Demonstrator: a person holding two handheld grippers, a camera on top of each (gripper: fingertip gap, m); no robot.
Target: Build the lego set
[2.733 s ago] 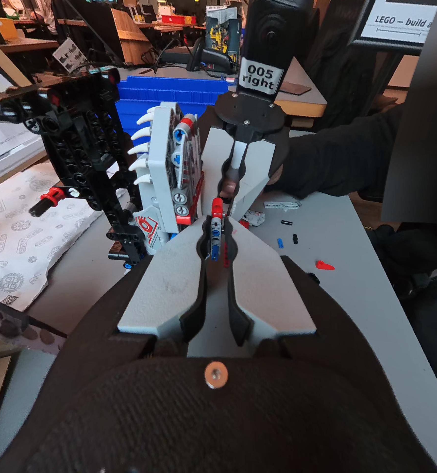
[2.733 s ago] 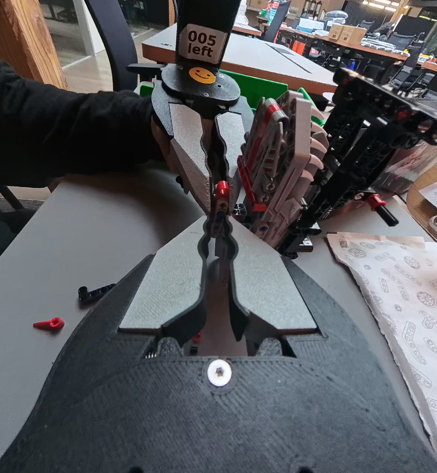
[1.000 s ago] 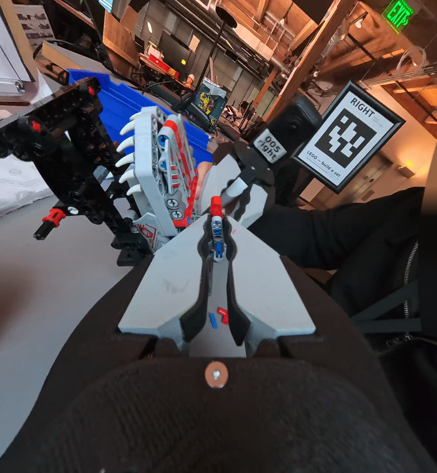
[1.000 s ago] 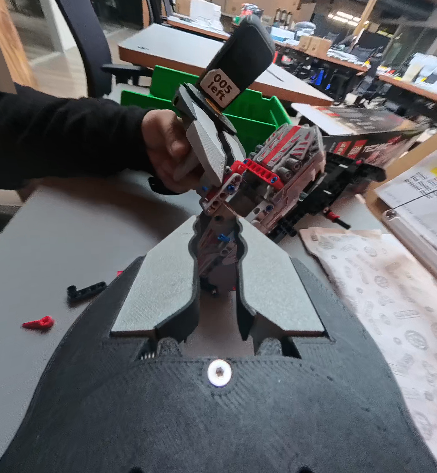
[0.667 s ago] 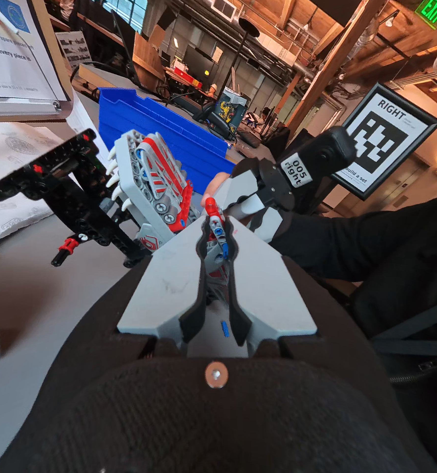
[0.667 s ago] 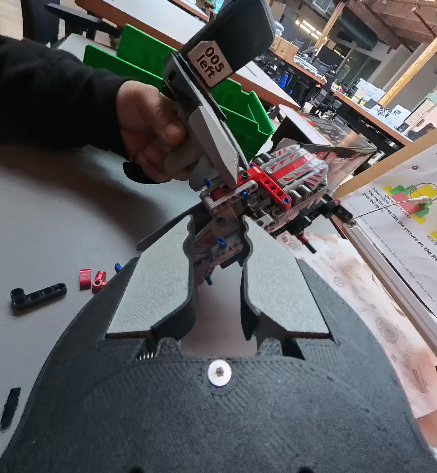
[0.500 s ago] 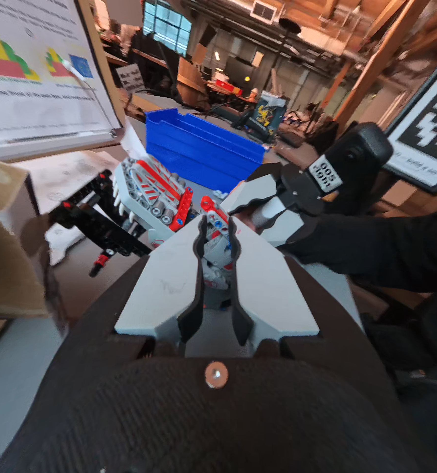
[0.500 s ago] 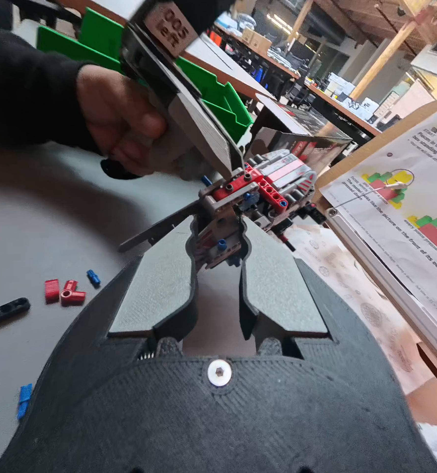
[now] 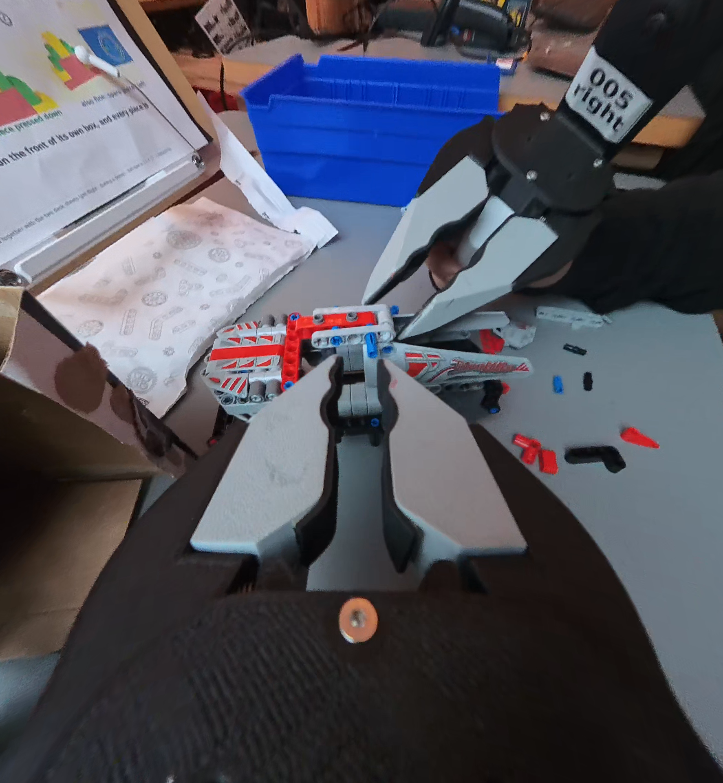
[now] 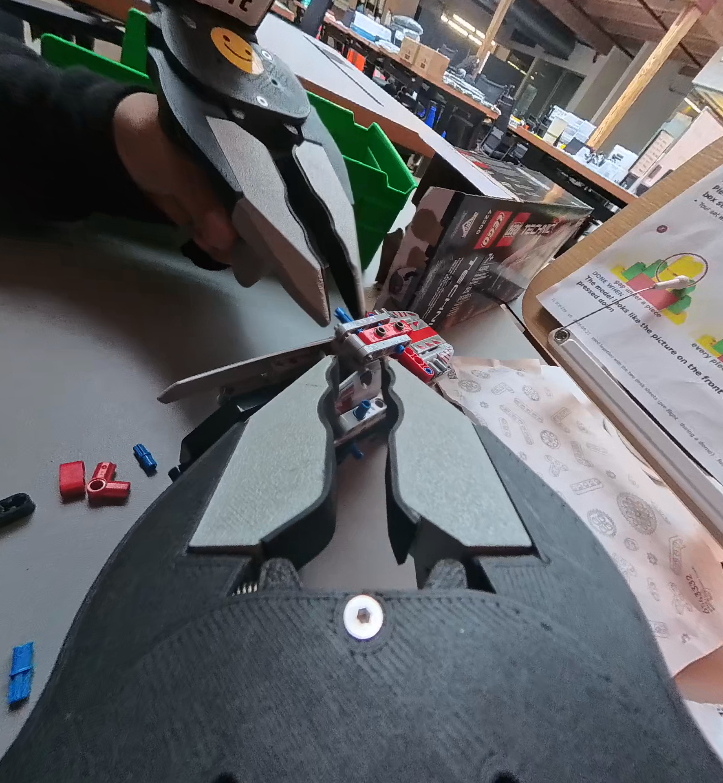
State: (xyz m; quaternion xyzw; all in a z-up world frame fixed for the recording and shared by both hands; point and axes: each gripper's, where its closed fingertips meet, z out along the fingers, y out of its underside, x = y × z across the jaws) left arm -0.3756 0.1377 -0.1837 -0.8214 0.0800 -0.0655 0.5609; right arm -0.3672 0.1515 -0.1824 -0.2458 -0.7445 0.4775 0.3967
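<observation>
- Lego model [image 9: 351, 351], grey with red panels and blue pins, lying low on the grey surface [image 9: 631, 529], between both grippers.
- Left gripper [image 9: 356, 373]: jaws closed on a grey section at the near side of the model.
- Right gripper [image 10: 357, 375]: jaws closed around a grey-and-red part of the model with a blue pin; seen from the left wrist view, tips reaching the model's far right side.
- Long grey blade piece [image 10: 241, 373] sticking out sideways from the model, low over the surface.
- Loose parts on the surface to the right of the left gripper: two red connectors [image 9: 535, 453], a black bent beam [image 9: 595, 458], a red wedge [image 9: 639, 438], a blue pin [image 9: 557, 383].
- Blue bin [image 9: 368, 140] behind the model; green bin [image 10: 364, 178] on the opposite side.
- Printed paper bag [image 9: 173, 292] just beside the model, partly under a tilted instruction board [image 9: 67, 123].
- Dark set box [image 10: 491, 254] lying behind the model, near the board.
</observation>
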